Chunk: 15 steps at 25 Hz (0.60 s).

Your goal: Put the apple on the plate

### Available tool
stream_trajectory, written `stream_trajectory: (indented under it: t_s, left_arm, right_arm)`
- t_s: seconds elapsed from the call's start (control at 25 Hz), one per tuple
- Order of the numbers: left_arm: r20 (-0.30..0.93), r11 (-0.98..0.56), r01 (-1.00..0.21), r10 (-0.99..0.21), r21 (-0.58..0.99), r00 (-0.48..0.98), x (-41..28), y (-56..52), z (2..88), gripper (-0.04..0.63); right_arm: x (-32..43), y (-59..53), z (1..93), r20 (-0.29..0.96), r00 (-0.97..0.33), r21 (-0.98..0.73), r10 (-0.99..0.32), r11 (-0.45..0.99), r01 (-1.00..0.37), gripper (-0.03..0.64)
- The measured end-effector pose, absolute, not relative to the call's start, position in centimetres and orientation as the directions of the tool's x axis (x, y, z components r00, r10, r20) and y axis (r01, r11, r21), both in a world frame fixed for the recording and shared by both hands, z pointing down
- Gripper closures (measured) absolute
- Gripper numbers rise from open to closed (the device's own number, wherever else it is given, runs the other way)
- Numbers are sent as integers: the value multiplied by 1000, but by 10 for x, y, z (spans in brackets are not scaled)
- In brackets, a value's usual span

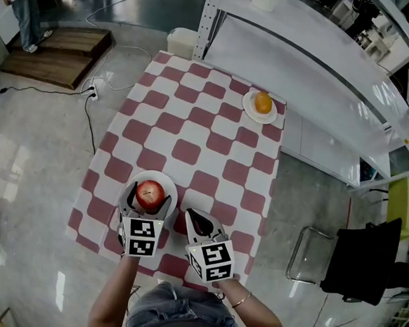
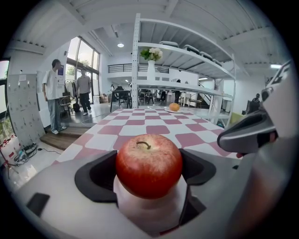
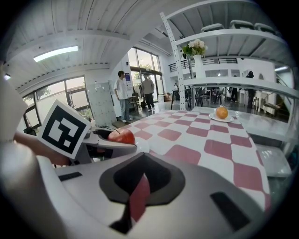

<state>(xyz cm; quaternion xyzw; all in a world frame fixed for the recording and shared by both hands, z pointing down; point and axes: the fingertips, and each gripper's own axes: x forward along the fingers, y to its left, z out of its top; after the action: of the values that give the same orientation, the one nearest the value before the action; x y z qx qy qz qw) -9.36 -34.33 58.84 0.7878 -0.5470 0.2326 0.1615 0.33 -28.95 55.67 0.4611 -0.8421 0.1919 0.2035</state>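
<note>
Left tool (image 1: 148, 197) is closed on the apple (image 2: 148, 164), pads against both flanks, stem up. The fruit lies within the rim of the white plate (image 1: 164, 178) at the desk's (image 1: 193, 127) near edge; contact with the plate unconfirmed. Judged: the grip serves a controlled set-down. Right tool (image 1: 198, 221), just beside, has its jaws together, holding nothing, standing clear. Far right, an orange (image 1: 263, 102) occupies another plate (image 1: 253, 114).

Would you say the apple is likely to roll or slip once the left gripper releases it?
The apple looks round and glossy, so it may roll a little on the plate. It seems firm: no denting shows between the left gripper's jaws.
</note>
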Motion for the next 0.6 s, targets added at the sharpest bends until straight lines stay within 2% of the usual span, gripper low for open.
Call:
stream_trajectory:
  t_s: [0.6]
  left_arm:
    - [552, -378, -926, -775, -16, 307, -89, -341, 591, 176]
  right_arm:
    - [2, -288, 556, 517, -500, -142, -694, 507, -850, 606]
